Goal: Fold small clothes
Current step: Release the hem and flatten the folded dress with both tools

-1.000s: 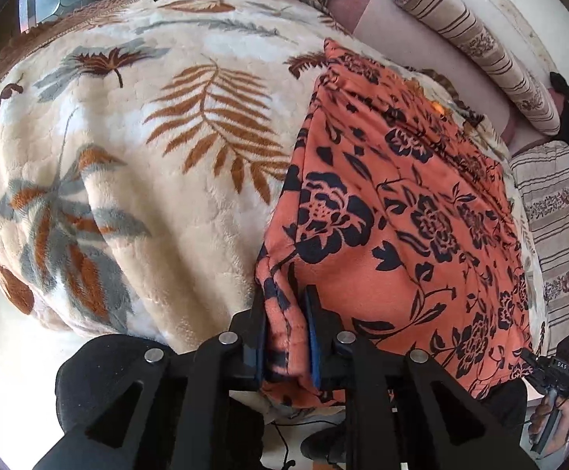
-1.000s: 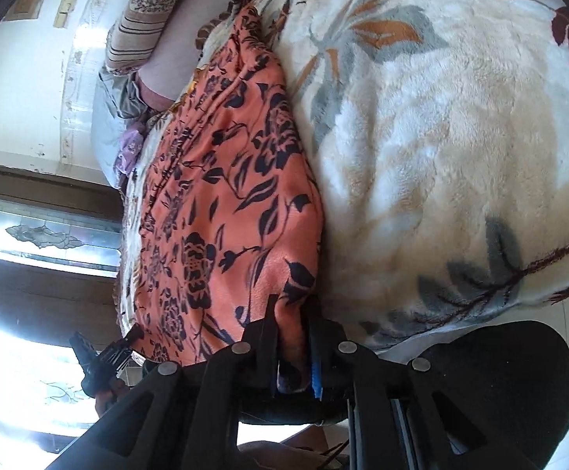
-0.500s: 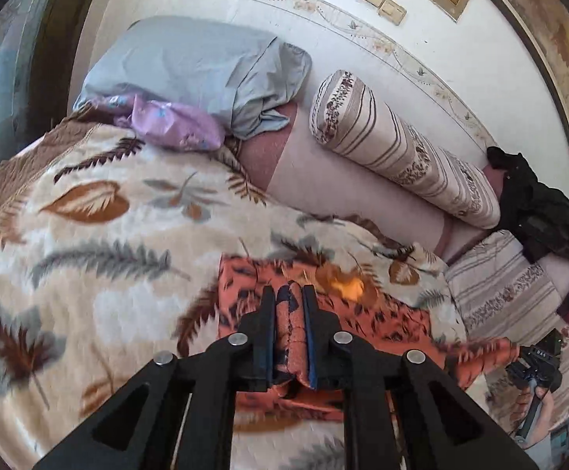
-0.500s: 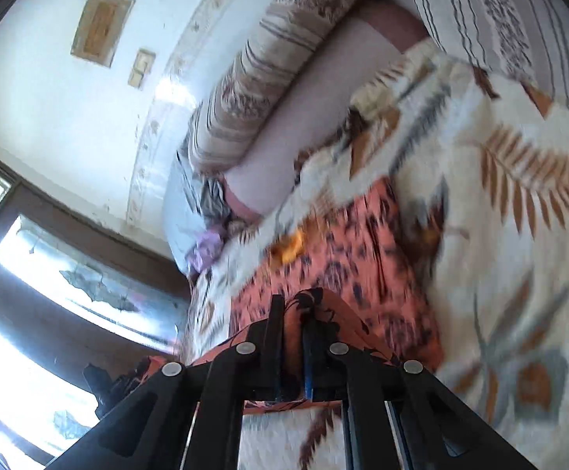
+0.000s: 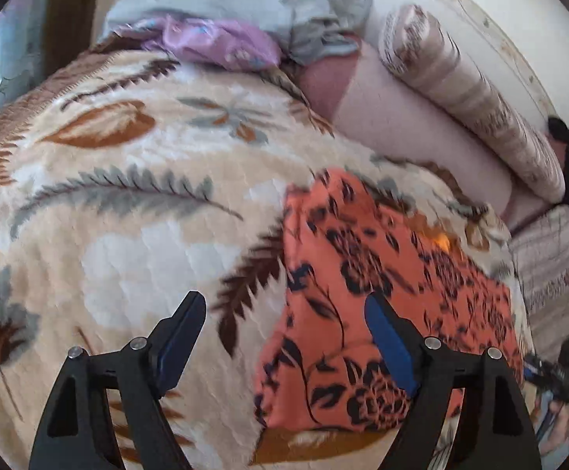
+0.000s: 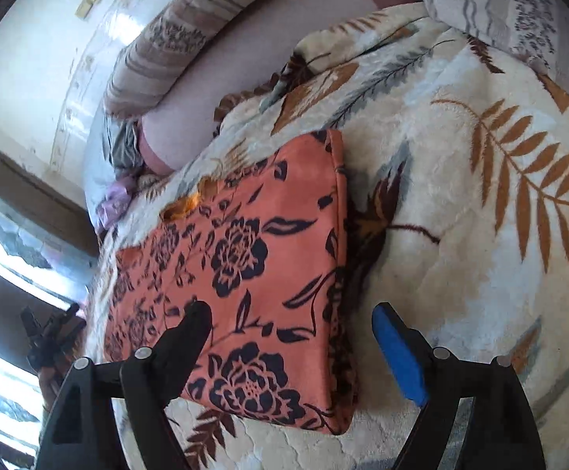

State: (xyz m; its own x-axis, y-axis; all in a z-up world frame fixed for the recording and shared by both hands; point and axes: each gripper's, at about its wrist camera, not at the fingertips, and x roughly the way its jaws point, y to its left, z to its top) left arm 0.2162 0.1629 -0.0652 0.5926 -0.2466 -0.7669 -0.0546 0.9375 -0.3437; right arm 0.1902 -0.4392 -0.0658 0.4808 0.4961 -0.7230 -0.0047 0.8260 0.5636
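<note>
The orange flowered garment lies folded into a flat rectangle on the bed's leaf-patterned blanket, towards the head of the bed, just short of the striped bolster by the wall. Both claws have just been opening and now stand wide, gripping nothing. The left claw hovers over the garment's left edge, one finger over blanket, one over cloth. The right claw hovers over its right edge. Grey and purple laundry is piled at the bed's far corner.
</note>
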